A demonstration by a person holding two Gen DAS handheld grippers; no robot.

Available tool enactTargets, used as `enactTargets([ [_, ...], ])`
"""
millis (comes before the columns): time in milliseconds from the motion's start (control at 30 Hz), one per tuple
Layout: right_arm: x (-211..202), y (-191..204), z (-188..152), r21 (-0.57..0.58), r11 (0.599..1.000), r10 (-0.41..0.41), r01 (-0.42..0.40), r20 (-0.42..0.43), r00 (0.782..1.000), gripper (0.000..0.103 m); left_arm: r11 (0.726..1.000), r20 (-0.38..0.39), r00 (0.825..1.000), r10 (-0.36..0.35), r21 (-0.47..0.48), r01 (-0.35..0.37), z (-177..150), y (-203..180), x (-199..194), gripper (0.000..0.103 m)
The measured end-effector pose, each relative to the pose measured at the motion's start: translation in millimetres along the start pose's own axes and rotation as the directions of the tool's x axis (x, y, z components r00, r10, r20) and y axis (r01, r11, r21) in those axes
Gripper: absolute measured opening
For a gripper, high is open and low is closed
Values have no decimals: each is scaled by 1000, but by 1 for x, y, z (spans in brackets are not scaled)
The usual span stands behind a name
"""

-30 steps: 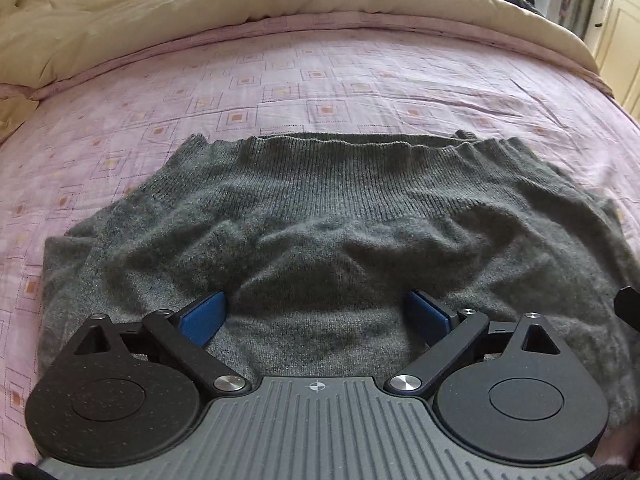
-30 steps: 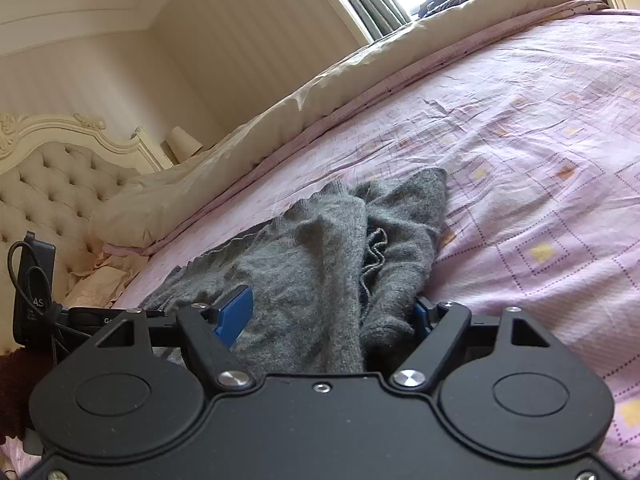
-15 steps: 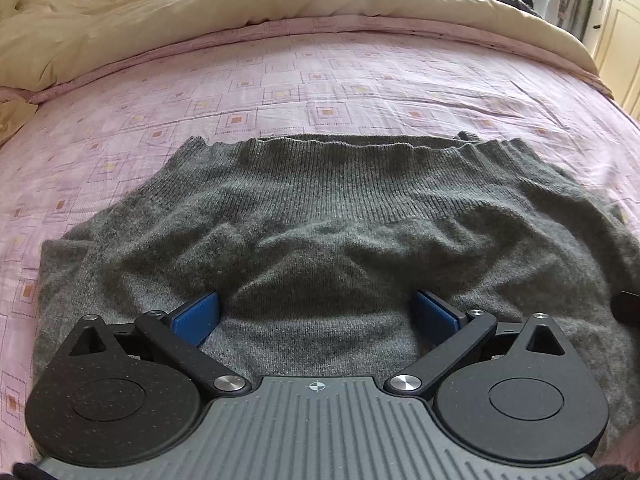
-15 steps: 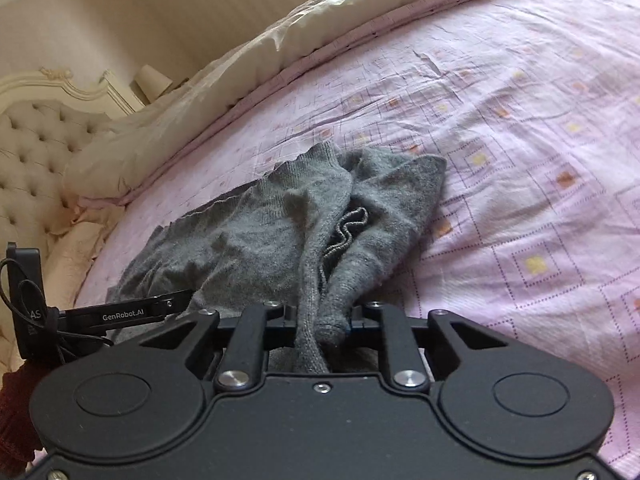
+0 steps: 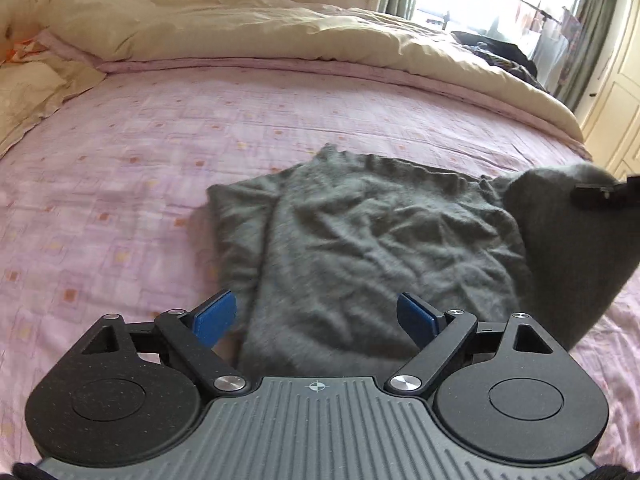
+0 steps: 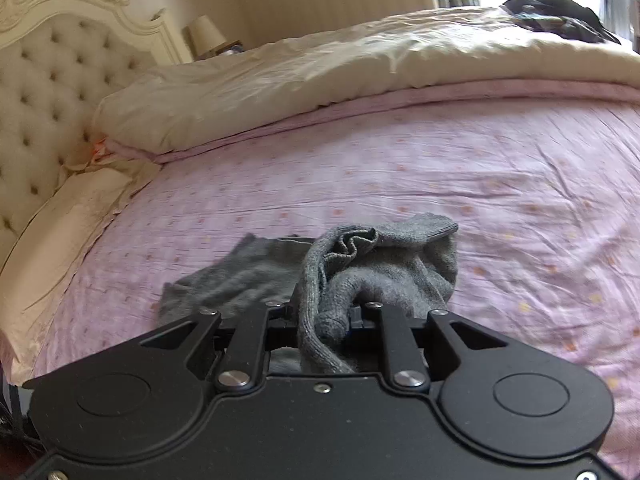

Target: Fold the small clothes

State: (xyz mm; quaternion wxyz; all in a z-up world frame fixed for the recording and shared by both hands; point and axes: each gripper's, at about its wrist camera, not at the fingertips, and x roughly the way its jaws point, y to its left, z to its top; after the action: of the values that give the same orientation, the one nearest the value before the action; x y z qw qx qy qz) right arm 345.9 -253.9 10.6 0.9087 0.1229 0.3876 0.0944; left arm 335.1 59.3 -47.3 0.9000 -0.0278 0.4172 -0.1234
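A grey knitted sweater (image 5: 384,240) lies on the pink bedspread (image 5: 120,200). My left gripper (image 5: 316,314) is open, its blue pads (image 5: 214,314) spread over the sweater's near edge, holding nothing. My right gripper (image 6: 324,320) is shut on a bunched fold of the sweater (image 6: 384,264) and holds it lifted off the bed. In the left wrist view that lifted part rises at the right (image 5: 568,240), with the right gripper's tip (image 5: 600,192) at its top.
A cream duvet (image 5: 280,36) is heaped across the far side of the bed. A tufted headboard (image 6: 48,80) and pillow (image 6: 60,216) are at the left. Dark clothes (image 6: 560,16) lie at the far right by the window.
My right gripper closed on the sweater's side and lifted it up. My left gripper pulled back and rose, staying open. The sweater now looks narrower, with its right side raised.
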Motion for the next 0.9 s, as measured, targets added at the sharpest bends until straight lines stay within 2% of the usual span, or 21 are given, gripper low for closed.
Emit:
enactTargets([
  [200,57,97,-6,-143,987,68,-77,-67,995,26,997,-16,1000,18,-76,-19,-30,55,-23,88],
  [367,103,153,-38,-260,962,44,-83,-153,987,26,995,-37,999,28,-95,-31,-45,77,-29,88],
  [433,112,163,-50,-292,952,38,-86,-167,985,31,994,-39,999,32,-99,-36,-49,83,-31,88],
  [467,112,165,-54,-303,947,56,-103,-162,985,36,994,-39,999,34,-103,-38,-50,86,-33,88],
  [533,108,163,-57,-291,942,130,-168,-147,981,58,993,-38,999,35,-111,-38,-51,90,-35,88],
  [600,93,158,-55,-260,933,225,-247,-113,968,57,993,-37,999,35,-112,-39,-52,92,-36,88],
  [700,66,147,-48,-234,924,303,-302,-29,952,57,994,-35,999,36,-104,-40,-50,93,-39,88],
  [800,39,124,-41,-198,933,316,-299,56,947,57,995,-16,999,32,-94,-33,-43,90,-46,88],
  [900,17,90,-39,-133,960,262,-245,137,955,58,997,27,999,23,-72,-21,-31,80,-58,88],
])
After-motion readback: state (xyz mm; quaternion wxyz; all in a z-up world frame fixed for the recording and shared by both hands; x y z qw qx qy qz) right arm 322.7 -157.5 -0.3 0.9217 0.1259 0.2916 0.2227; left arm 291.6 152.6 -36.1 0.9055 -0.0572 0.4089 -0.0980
